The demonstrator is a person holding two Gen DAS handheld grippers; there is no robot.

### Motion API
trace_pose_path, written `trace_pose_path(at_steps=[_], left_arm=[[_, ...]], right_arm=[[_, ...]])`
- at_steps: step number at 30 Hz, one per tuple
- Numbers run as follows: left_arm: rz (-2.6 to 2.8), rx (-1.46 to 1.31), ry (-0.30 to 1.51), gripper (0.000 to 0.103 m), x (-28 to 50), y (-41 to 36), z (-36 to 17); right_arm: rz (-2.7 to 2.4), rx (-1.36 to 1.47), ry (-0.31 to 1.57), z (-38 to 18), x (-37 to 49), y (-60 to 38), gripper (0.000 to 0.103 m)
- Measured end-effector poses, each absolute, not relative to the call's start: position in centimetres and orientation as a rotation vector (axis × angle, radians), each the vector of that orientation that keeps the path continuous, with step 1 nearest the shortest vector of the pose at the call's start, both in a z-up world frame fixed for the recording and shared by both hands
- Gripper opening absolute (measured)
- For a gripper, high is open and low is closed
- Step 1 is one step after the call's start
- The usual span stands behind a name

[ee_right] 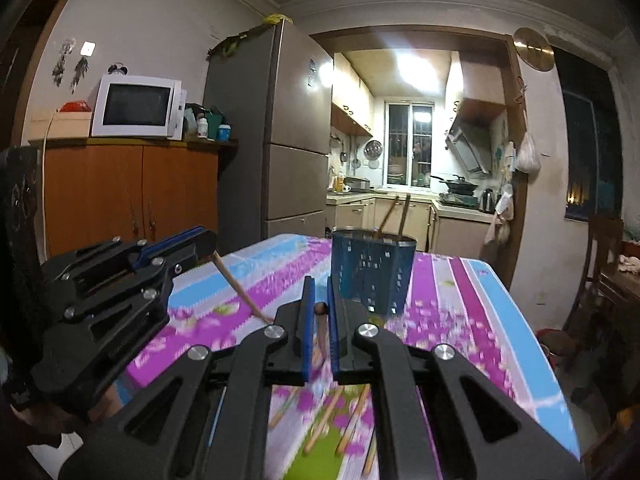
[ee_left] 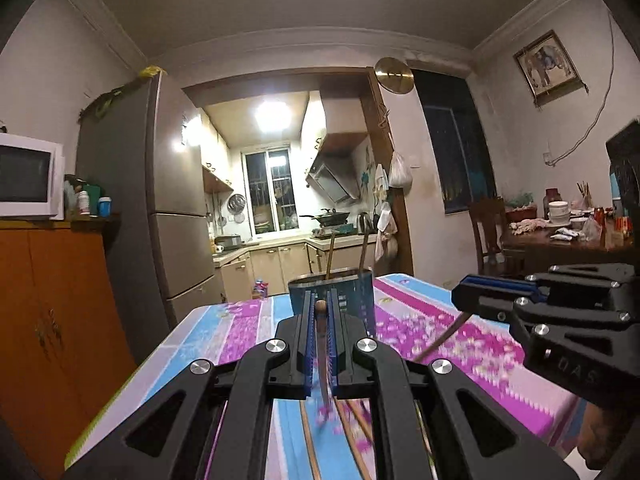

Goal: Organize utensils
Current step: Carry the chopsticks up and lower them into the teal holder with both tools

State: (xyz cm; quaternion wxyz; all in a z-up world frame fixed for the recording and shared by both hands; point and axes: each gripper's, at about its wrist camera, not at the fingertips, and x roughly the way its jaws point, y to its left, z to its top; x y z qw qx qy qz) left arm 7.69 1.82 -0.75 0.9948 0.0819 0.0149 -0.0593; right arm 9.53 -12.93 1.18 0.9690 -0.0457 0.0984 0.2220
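Note:
My left gripper (ee_left: 320, 300) is shut on a wooden chopstick (ee_left: 322, 348) that hangs down between its blue pads. To its right, my right gripper (ee_left: 460, 294) holds a second chopstick (ee_left: 440, 340) slanting down toward the cloth. In the right wrist view, the right gripper (ee_right: 319, 292) is shut on its chopstick (ee_right: 321, 332), and the left gripper (ee_right: 208, 242) with its chopstick (ee_right: 240, 290) is at the left. A blue perforated utensil holder (ee_left: 332, 294) (ee_right: 372, 272) stands just beyond both, with two chopsticks upright inside. Several loose chopsticks (ee_right: 320, 420) (ee_left: 356, 420) lie on the table below.
The table (ee_left: 460, 344) (ee_right: 460, 300) wears a pink, blue and floral striped cloth. A grey fridge (ee_left: 180, 208) and an orange cabinet (ee_left: 60, 300) with a microwave (ee_left: 28, 176) stand at the left. At the right is a wooden chair (ee_left: 486, 232) by a cluttered dining table (ee_left: 568, 240).

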Motion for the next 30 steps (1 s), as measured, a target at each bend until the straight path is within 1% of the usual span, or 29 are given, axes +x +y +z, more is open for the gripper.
trace_pose_path(at_steps=[4,8,16,23,30], left_arm=[[-0.154,0.122,0.076,0.007,11.1,2.6,2.0],[-0.174,0.096,0.128,0.007,13.8,3.6,3.5],[-0.184,0.078,0.166,0.007,16.7,4.6,6.6],[-0.189,0.109,0.141,0.007,18.2,4.1,11.2],[-0.180,0.094,0.118,0.007,21.1,4.2,16.5]], right_arm=[[0.473,-0.070,0.229,2.9,12.5,-13.3,0.005],[0.497,-0.050,0.270,4.5,15.2,-13.1,0.005],[0.516,-0.054,0.288,8.8,18.7,-12.8,0.005],[0.511,-0.053,0.259,12.9,20.7,-13.4,0.005],[0.503,-0.046,0.205,19.7,23.6,-13.7,0.005]])
